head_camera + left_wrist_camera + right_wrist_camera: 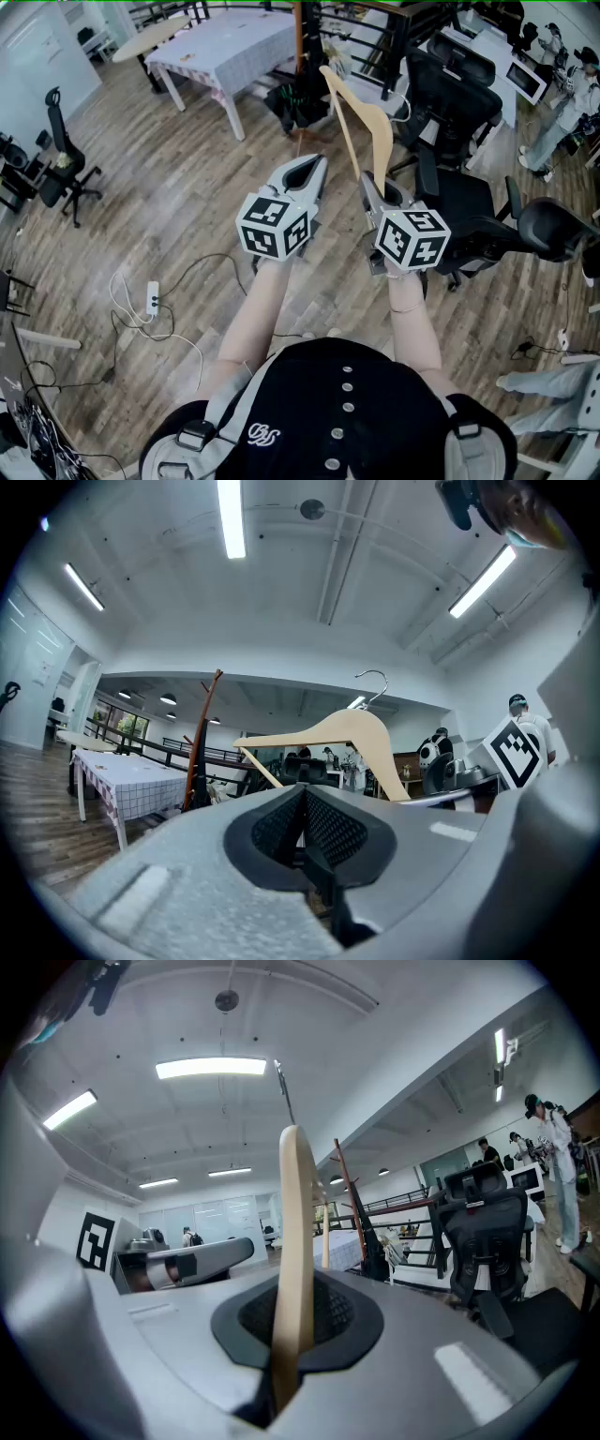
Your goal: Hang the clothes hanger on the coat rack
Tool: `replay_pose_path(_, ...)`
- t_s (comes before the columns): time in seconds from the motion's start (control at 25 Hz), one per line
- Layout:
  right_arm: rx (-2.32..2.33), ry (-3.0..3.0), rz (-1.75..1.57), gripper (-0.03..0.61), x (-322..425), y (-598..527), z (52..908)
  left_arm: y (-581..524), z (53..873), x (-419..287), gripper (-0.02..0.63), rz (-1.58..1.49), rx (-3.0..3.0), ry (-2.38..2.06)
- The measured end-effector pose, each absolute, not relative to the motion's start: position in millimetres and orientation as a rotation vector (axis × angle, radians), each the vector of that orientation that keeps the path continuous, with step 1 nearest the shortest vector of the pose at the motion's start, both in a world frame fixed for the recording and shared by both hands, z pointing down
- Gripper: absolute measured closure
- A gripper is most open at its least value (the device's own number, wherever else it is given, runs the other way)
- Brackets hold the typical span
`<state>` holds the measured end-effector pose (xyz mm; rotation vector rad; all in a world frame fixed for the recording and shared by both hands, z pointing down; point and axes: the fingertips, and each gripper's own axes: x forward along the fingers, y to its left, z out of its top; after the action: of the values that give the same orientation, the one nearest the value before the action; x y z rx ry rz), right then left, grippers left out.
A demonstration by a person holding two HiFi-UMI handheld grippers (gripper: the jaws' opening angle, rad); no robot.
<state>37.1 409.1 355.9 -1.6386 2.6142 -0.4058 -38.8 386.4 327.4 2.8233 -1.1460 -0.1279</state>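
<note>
My right gripper [367,180] is shut on the lower end of a light wooden clothes hanger [362,117], which rises up and away from it. In the right gripper view the hanger [294,1232] stands edge-on between the pads of that gripper [291,1335], its wire hook at the top. My left gripper [317,162] hangs just left of it, shut and empty; in its own view the pads [323,822] meet, with the hanger [345,733] beyond. The brown coat rack [298,42] stands ahead by the railing, also visible as a coat rack pole [200,742] and a coat rack [349,1199].
A white-clothed table [230,47] stands ahead left of the rack. Black office chairs [464,89] crowd the right side, another chair [66,155] is at far left. A power strip with cables [152,298] lies on the wooden floor. People [562,103] stand at far right.
</note>
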Motion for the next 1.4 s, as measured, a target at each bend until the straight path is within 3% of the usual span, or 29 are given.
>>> replay_pose_path(1.4,-1.626,2.674,-0.389,0.581,68.4,342.2,376.7,323.2,354.1,-0.6,0.615,-0.18,2.735,-1.165)
